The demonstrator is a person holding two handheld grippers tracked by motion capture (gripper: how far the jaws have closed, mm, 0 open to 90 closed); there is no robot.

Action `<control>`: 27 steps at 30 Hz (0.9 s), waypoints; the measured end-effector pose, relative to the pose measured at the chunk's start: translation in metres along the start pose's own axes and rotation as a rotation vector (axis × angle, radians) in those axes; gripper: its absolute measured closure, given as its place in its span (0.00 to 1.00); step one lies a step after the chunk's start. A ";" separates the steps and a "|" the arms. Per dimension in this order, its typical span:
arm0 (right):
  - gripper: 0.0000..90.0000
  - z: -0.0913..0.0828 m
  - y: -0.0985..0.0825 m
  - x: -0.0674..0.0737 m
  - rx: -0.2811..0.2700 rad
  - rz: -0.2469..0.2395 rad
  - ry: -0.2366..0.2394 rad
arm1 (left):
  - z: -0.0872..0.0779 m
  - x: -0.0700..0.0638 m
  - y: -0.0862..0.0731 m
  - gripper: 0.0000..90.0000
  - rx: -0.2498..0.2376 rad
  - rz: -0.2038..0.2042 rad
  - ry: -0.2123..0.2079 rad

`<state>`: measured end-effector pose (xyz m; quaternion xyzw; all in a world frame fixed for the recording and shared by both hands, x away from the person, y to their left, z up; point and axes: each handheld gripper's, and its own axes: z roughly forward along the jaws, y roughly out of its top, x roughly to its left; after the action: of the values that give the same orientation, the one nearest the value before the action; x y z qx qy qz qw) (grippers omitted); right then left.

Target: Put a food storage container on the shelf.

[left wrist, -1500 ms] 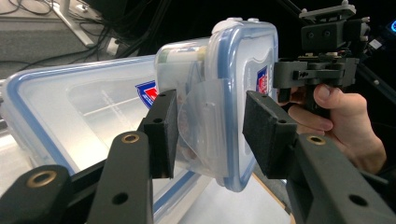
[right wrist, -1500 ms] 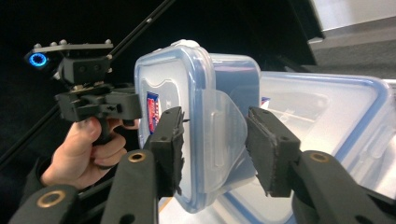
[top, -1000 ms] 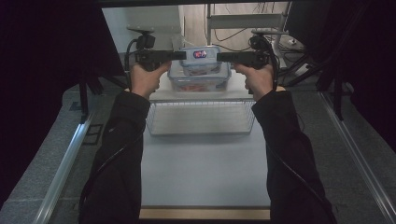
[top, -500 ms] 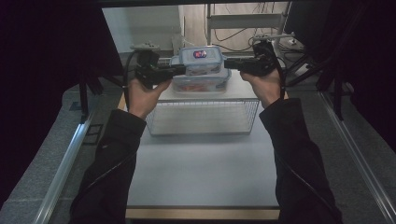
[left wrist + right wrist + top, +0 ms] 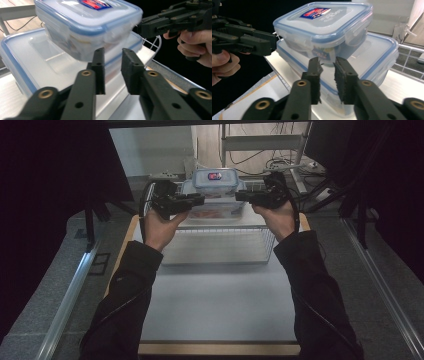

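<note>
A small clear container [image 5: 215, 177] with a blue-rimmed lid and a red label sits on a larger clear container [image 5: 216, 211], over a white wire basket [image 5: 220, 245]. My left gripper [image 5: 200, 198] points at the small container's left side and my right gripper [image 5: 240, 196] at its right side. In the left gripper view the left gripper [image 5: 112, 52] has a narrow gap with nothing in it, just under the small container [image 5: 85, 22]. The right gripper [image 5: 325, 61] stands the same way before the small container [image 5: 324, 22]. Both pairs of jaws have just been opening slightly.
The basket stands at the far end of a pale table [image 5: 220, 305] with a wooden front edge. Behind it are a metal shelf frame [image 5: 260, 142] and cables. Dark curtains hang on both sides, and metal rails [image 5: 65, 305] run along the floor.
Both hands have come slightly lower and nearer beside the small container. The jaws of both grippers stand narrower than a second ago. The containers have not moved.
</note>
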<state>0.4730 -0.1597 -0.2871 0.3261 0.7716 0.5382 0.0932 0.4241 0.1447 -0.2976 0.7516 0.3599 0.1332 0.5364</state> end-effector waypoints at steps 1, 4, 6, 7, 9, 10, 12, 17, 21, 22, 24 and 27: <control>0.78 -0.001 -0.002 0.001 -0.004 0.001 0.003 | -0.001 -0.002 -0.002 0.75 0.004 0.010 0.008; 0.68 -0.003 -0.008 0.004 -0.002 -0.003 0.008 | -0.004 -0.006 -0.011 0.65 0.003 0.031 0.021; 0.63 -0.004 -0.012 0.008 0.002 -0.021 0.000 | -0.006 -0.007 -0.019 0.55 -0.003 0.034 0.024; 0.60 -0.005 -0.013 0.011 0.000 -0.029 -0.002 | -0.007 -0.007 -0.022 0.51 -0.006 0.038 0.023; 0.56 -0.008 -0.017 0.015 -0.002 -0.047 0.001 | -0.008 -0.007 -0.030 0.44 -0.001 0.037 0.018; 0.53 -0.009 -0.018 0.017 0.000 -0.056 0.000 | -0.009 -0.007 -0.035 0.41 0.002 0.030 0.006; 0.49 -0.011 -0.023 0.022 0.001 -0.071 -0.002 | -0.009 -0.007 -0.042 0.35 0.008 0.022 -0.010; 0.41 -0.016 -0.035 0.028 0.014 -0.107 -0.010 | -0.013 -0.012 -0.058 0.28 0.011 0.052 -0.014; 0.37 -0.018 -0.045 0.030 0.022 -0.119 -0.021 | -0.016 -0.016 -0.068 0.23 0.012 0.067 -0.020; 0.36 -0.019 -0.047 0.030 0.023 -0.120 -0.021 | -0.017 -0.019 -0.071 0.22 0.014 0.080 -0.021; 0.32 -0.020 -0.052 0.030 0.027 -0.119 -0.023 | -0.018 -0.022 -0.074 0.20 0.016 0.090 -0.016; 0.28 -0.023 -0.058 0.032 0.023 -0.121 -0.026 | -0.020 -0.027 -0.080 0.16 0.019 0.103 -0.014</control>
<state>0.4138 -0.1702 -0.3234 0.2870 0.7948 0.5184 0.1316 0.3611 0.1535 -0.3570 0.7753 0.3181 0.1519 0.5241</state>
